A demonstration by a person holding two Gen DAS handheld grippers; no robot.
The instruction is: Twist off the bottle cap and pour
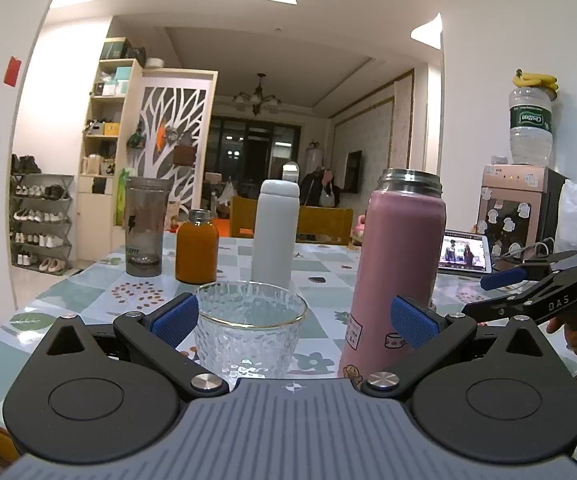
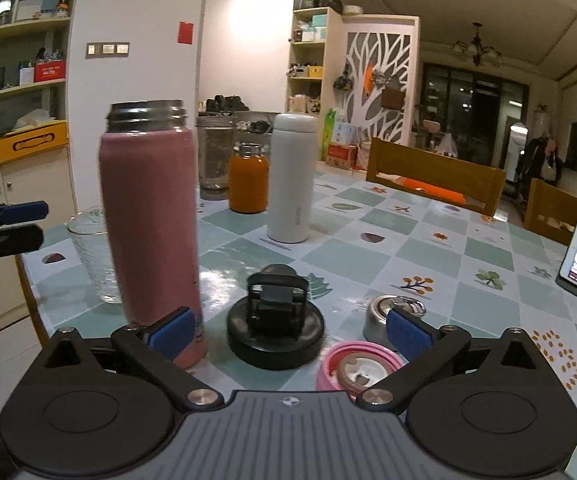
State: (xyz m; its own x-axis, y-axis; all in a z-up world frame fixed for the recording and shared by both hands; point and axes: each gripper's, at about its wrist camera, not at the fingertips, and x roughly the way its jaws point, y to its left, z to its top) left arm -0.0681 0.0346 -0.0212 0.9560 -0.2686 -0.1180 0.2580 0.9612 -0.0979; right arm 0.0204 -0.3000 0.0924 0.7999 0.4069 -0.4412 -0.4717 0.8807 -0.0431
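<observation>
Standing uncapped near the table's [image 2: 428, 248] near edge, the pink bottle [image 2: 150, 216] is showing bare steel threads at its mouth, so the unscrewing looks finished and the pour looks like the step in hand. The left gripper [image 1: 294, 322] is hanging with its jaws wide, holding nothing, the glass [image 1: 250, 330] sitting just ahead of its left pad and the pink bottle just ahead of its right pad. The right gripper [image 2: 286, 330] is also spread wide and empty, hovering over the loose lids by the near edge: a black lid [image 2: 275, 330], a pink cap [image 2: 358, 370] and a small steel stopper [image 2: 388, 316]. To pour well, one gripper should be closing on the bottle's body around its middle, squarely across the round wall, since the smooth pink coating is likely to slip under a shallow or off-centre pinch. The glass is standing just beside the bottle, towards the table's left edge, so the lift can be short. Tilting slowly matters here; the mouth is wide and a quick tip would probably be sending liquid past the gold rim. I cannot tell how full the bottle is. The orange bottle [image 2: 248, 180], white flask [image 2: 293, 178] and grey tumbler [image 1: 146, 226] are standing well apart, further back.
</observation>
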